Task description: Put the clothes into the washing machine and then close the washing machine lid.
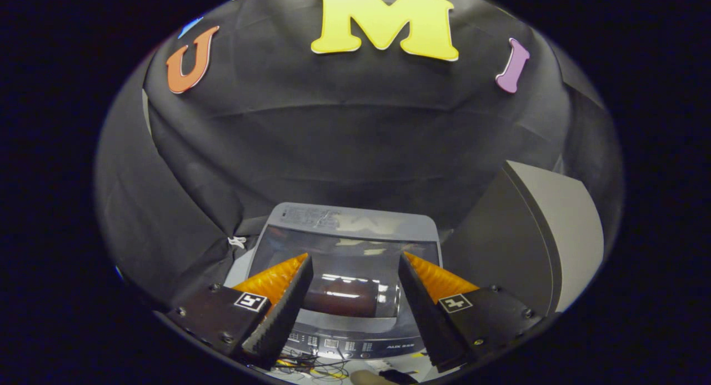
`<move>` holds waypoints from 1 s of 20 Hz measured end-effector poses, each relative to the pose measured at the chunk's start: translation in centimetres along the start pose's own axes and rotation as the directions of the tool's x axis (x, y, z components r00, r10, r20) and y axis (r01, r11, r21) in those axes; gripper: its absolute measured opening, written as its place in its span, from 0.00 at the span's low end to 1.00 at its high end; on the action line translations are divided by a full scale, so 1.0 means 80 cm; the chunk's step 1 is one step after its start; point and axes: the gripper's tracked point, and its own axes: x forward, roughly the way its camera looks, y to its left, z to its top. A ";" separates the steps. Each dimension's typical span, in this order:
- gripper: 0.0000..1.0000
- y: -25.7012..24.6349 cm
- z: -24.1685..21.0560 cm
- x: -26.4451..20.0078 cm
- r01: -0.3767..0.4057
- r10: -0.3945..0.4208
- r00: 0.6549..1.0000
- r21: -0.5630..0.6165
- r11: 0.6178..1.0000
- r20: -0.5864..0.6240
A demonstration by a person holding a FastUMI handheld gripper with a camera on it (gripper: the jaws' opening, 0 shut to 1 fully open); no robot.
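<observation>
Gripper [355,265] hangs above the washing machine [350,340], fingers spread wide apart w/ nothing between them but air; nothing gripped. Washer lid [347,246] is down, flat over the tub: dark tinted window pane w/ a grey band along its far edge, glare streaks across the glass. Seen through the gap between the fingers, a dark reddish-brown curved shape [347,296] w/ bright reflections sits at the near edge of the lid; can't tell if it's a handle recess or sth behind the glass. Can't pick out any clothes for sure.

Control panel [355,346] runs along the washer's near edge, just below the fingertips. Nearer than that, a tangle of thin cables [311,365] on a pale surface, plus a small beige thing [369,377], too cut off to tell what.

Right of the washer, close beside it, stands a big grey slab-like object [533,235], dark face toward the washer, pale edge outward. Black cloth wall [344,140] close behind and wraps round the left side. Open room mainly straight above the lid; sides tight.
</observation>
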 end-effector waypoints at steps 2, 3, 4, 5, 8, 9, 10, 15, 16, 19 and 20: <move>0.97 -0.002 -0.006 0.002 -0.002 0.002 1.000 0.003 1.000 -0.011; 0.97 -0.003 -0.008 0.003 -0.002 0.002 1.000 0.001 1.000 -0.015; 0.97 -0.003 -0.009 0.002 -0.005 0.005 1.000 0.000 1.000 -0.016; 0.97 -0.003 -0.009 0.000 -0.006 0.006 1.000 -0.001 1.000 -0.016; 0.97 -0.001 -0.011 -0.008 -0.017 0.017 1.000 0.000 1.000 -0.014; 0.97 0.000 -0.011 -0.013 -0.023 0.023 1.000 0.000 1.000 -0.008; 0.97 -0.001 -0.010 -0.021 -0.028 0.028 1.000 -0.006 1.000 0.002; 0.97 -0.011 0.016 -0.107 -0.070 0.076 0.987 -0.047 0.996 0.140; 0.97 -0.014 0.026 -0.135 -0.091 0.098 0.978 -0.047 0.995 0.184; 0.97 -0.041 0.056 -0.235 -0.125 0.135 0.932 -0.050 0.991 0.336; 0.97 -0.057 0.061 -0.270 -0.120 0.131 0.912 -0.053 0.991 0.390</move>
